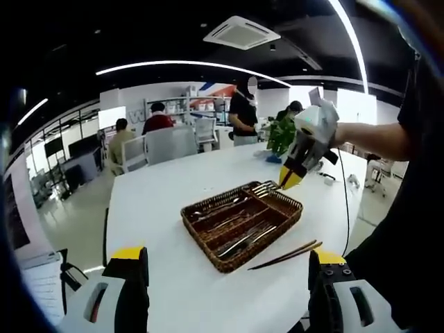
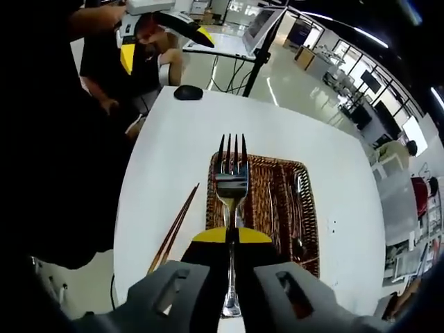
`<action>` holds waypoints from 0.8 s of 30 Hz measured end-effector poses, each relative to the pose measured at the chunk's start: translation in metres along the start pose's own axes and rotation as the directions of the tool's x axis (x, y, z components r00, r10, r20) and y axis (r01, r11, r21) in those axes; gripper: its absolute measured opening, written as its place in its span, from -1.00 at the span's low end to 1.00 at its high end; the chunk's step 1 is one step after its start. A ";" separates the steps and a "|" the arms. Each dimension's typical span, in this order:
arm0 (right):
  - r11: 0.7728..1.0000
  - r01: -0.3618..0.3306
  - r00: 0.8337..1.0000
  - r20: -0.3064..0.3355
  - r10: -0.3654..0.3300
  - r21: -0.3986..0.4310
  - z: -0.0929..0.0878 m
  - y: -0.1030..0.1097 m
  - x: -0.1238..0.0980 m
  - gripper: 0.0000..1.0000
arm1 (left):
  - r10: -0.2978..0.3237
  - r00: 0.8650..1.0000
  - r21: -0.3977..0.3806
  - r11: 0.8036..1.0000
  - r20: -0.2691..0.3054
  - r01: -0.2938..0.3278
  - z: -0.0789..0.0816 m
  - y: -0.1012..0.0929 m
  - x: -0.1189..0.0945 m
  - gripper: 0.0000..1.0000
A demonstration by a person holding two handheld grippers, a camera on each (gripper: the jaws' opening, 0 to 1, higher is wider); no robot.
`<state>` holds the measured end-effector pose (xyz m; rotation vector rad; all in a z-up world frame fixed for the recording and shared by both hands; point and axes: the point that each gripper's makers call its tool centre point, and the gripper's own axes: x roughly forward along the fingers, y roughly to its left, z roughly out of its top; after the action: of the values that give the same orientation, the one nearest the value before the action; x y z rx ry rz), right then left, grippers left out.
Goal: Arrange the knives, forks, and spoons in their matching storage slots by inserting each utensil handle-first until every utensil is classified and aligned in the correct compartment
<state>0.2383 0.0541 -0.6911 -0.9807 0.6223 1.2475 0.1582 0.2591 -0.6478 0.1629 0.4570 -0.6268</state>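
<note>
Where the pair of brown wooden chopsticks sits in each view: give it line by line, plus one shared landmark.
Left gripper view: the pair of brown wooden chopsticks lies on the white table, lower right of centre, beside the basket.
Right gripper view: the chopsticks lie left of centre, left of the basket.
Shared landmark: the brown woven wicker basket of cutlery.

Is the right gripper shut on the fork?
Yes. The right gripper is shut on the fork; jaws pinch its neck above the basket.

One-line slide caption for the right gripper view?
Right hand-held gripper shut on a fork, tines forward, above the wicker tray on the white table; chopsticks beside it.
</note>
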 end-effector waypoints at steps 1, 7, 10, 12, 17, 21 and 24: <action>1.000 0.000 1.000 -0.001 0.000 -0.002 0.002 -0.002 0.001 -1.00 | 0.000 1.000 -0.002 1.000 0.000 0.000 -0.001 0.001 -0.001 1.00; 1.000 -0.003 1.000 -0.003 0.003 -0.017 0.008 -0.011 0.005 -1.00 | 0.000 1.000 -0.007 1.000 -0.002 0.000 -0.004 0.002 -0.003 1.00; 1.000 -0.005 1.000 -0.004 0.005 -0.029 0.012 -0.015 0.008 -1.00 | -0.002 1.000 -0.008 1.000 -0.003 0.002 -0.005 0.003 -0.003 1.00; 0.999 -0.009 1.000 0.000 0.009 -0.031 0.013 -0.017 0.011 -1.00 | -0.009 1.000 -0.009 1.000 -0.006 0.009 -0.006 0.001 -0.003 1.00; 0.999 -0.016 1.000 0.004 0.016 -0.040 0.014 -0.025 0.020 -1.00 | -0.011 1.000 -0.012 1.000 -0.006 0.011 -0.008 0.002 -0.002 1.00; 0.999 -0.021 1.000 0.001 0.021 -0.043 0.015 -0.034 0.026 -1.00 | -0.010 1.000 -0.016 1.000 -0.001 0.010 -0.008 0.004 -0.002 1.00; 0.999 -0.022 1.000 -0.013 0.021 -0.043 0.013 -0.041 0.030 -1.00 | -0.008 1.000 -0.020 1.000 0.002 0.008 -0.008 0.006 -0.002 1.00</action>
<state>0.2839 0.0798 -0.6991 -1.0209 0.6197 1.2789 0.1575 0.2667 -0.6539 0.1409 0.4621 -0.6300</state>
